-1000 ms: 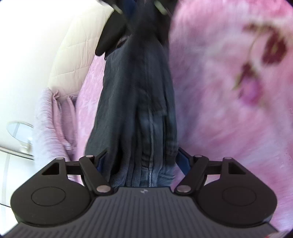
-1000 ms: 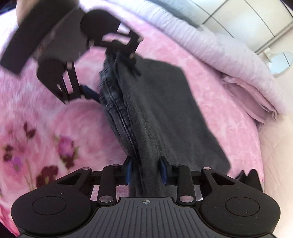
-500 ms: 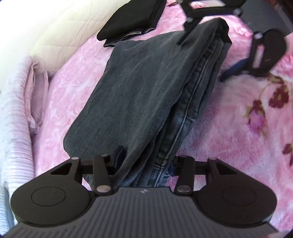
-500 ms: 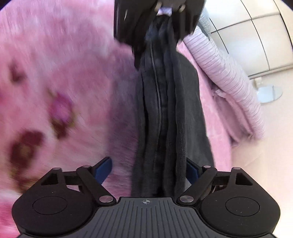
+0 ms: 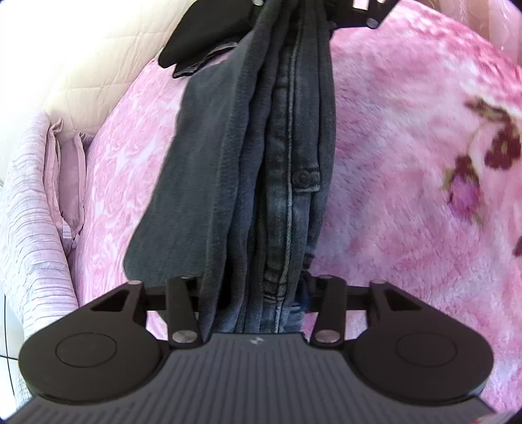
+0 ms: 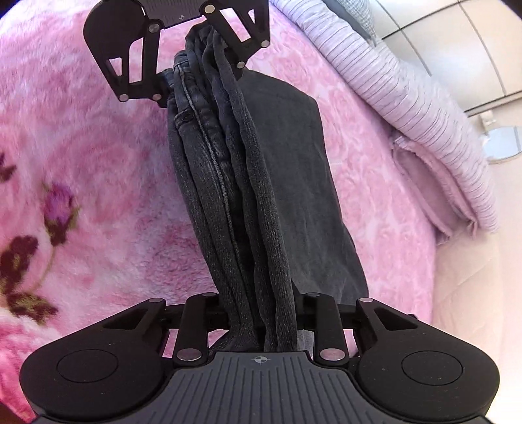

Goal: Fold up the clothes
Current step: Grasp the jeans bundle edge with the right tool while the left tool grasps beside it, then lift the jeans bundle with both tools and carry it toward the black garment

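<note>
- Pink floral blanket (image 5: pixel 407 137) covers the bed under everything; one blanket, with dark red flowers (image 5: pixel 499 143) printed on it.
- At the far left of the left wrist view, one striped lilac quilt (image 5: pixel 29 228) lies folded along the blanket's edge, with one cream quilted panel (image 5: pixel 98 65) above it.
- One black garment (image 5: pixel 202 36) lies on the blanket just left of the jeans' far end, partly hidden behind them.
- One pair of dark grey jeans (image 5: pixel 261 163), folded into several layers, is held as a long bundle above the blanket, stretched between the two claws.
- One button (image 5: pixel 301 177) shows on the jeans' waistband, about midway along the bundle.
- Left claw (image 5: pixel 253 293): its jaws have just been closing and now pinch the near end of the jeans, the denim filling the gap between them.
- Right claw (image 5: pixel 313 6), at the top edge of that view, holds the far end of the jeans.
- In the right wrist view, the blanket (image 6: pixel 81 163) lies left of the jeans (image 6: pixel 235 195) and the quilt (image 6: pixel 407 98) right of them.
- Right claw (image 6: pixel 261 319): jaws just closed, standing narrow and clamped on the bundled folds.
- Left claw (image 6: pixel 199 68) grips the opposite end at the top of that view.
- One free flap of the jeans hangs toward the quilt side.
</note>
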Motion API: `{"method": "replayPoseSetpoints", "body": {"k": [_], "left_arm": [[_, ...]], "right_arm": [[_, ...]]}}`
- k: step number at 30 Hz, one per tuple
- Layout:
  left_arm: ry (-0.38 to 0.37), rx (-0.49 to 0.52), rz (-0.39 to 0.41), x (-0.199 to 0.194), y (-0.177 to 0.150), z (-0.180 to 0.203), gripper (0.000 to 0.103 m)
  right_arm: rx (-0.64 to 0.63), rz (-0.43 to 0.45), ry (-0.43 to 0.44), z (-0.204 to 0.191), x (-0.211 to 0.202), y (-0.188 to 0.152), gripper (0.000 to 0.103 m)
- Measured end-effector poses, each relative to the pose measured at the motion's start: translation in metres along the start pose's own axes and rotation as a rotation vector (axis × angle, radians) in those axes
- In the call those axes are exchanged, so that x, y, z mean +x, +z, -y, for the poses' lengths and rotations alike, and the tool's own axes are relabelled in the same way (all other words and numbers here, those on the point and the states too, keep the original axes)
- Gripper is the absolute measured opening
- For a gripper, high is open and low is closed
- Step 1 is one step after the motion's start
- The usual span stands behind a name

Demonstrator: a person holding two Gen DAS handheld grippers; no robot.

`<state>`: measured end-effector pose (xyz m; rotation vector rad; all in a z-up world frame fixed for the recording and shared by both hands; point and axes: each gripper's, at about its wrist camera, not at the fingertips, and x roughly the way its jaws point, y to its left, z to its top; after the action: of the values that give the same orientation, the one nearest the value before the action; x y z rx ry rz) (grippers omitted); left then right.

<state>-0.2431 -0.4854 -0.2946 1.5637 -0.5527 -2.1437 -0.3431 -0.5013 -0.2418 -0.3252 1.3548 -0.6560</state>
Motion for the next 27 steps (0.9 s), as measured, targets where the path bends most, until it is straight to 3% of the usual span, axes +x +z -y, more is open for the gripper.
{"method": "replayPoseSetpoints", "body": {"k": [11,27], "left_arm": [[-0.059,-0.023,-0.037,-0.054,0.019,-0.054,0.032],[-0.090,-0.019,-0.034,-0.126,0.044,-0.056,0.032]], "right_arm": [[0.041,-0.017,0.101,0.055,-0.050,0.014,0.027],[0.053,-0.011,0.112,0.063,-0.134,0.013,0.026]]}}
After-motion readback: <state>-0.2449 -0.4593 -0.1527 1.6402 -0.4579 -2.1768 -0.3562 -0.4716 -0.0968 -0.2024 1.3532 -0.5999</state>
